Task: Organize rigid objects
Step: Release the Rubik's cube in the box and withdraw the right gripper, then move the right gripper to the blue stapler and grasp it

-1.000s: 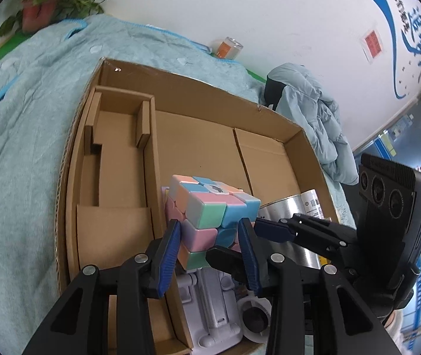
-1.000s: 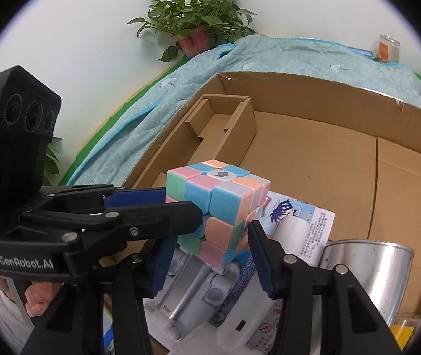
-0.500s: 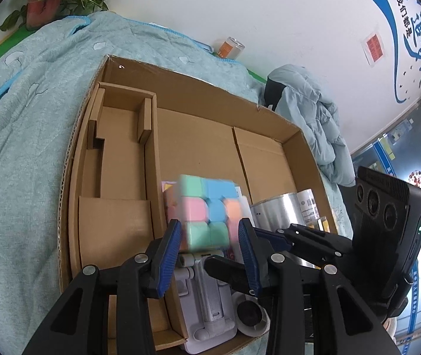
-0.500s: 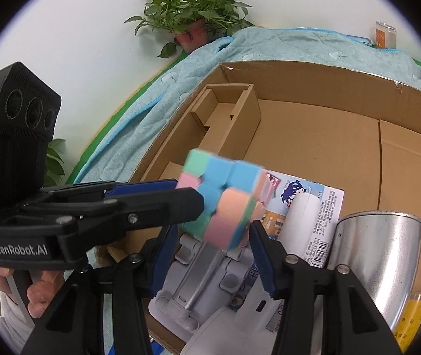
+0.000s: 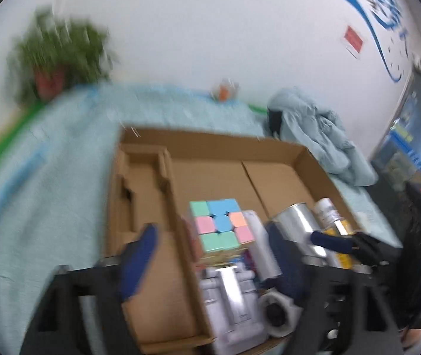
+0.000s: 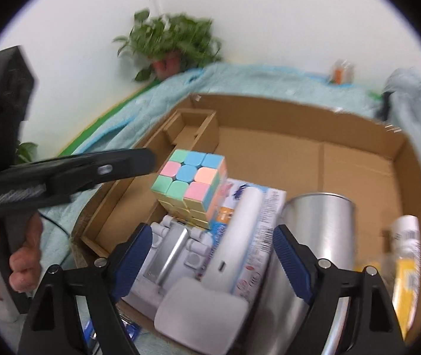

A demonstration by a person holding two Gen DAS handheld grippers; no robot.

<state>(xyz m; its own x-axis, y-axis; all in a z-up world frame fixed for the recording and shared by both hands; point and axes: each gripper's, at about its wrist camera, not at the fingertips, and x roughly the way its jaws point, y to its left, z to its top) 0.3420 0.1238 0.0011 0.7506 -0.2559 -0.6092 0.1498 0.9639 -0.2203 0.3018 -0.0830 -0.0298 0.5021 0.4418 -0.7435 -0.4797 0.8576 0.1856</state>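
A pastel puzzle cube (image 5: 220, 224) rests in the cardboard box (image 5: 228, 174), on top of a white-grey plastic stand (image 5: 231, 304) and a printed packet. It also shows in the right wrist view (image 6: 191, 183). My left gripper (image 5: 210, 263) is open, its blue pads apart and pulled back from the cube. My right gripper (image 6: 213, 263) is open and empty, above the stand (image 6: 169, 257) and a white device (image 6: 237, 230), short of the cube.
A silver metal can (image 6: 314, 236) and a yellow-white bottle (image 6: 402, 254) lie at the box's right. A cardboard divider insert (image 5: 139, 195) fills the box's left side. The box sits on a teal blanket (image 5: 42, 195). A potted plant (image 6: 169, 44) stands by the wall.
The cube has gone from between the grippers' pads to resting in the box, turned to a new face. Both grippers have opened wide and drawn back and up.
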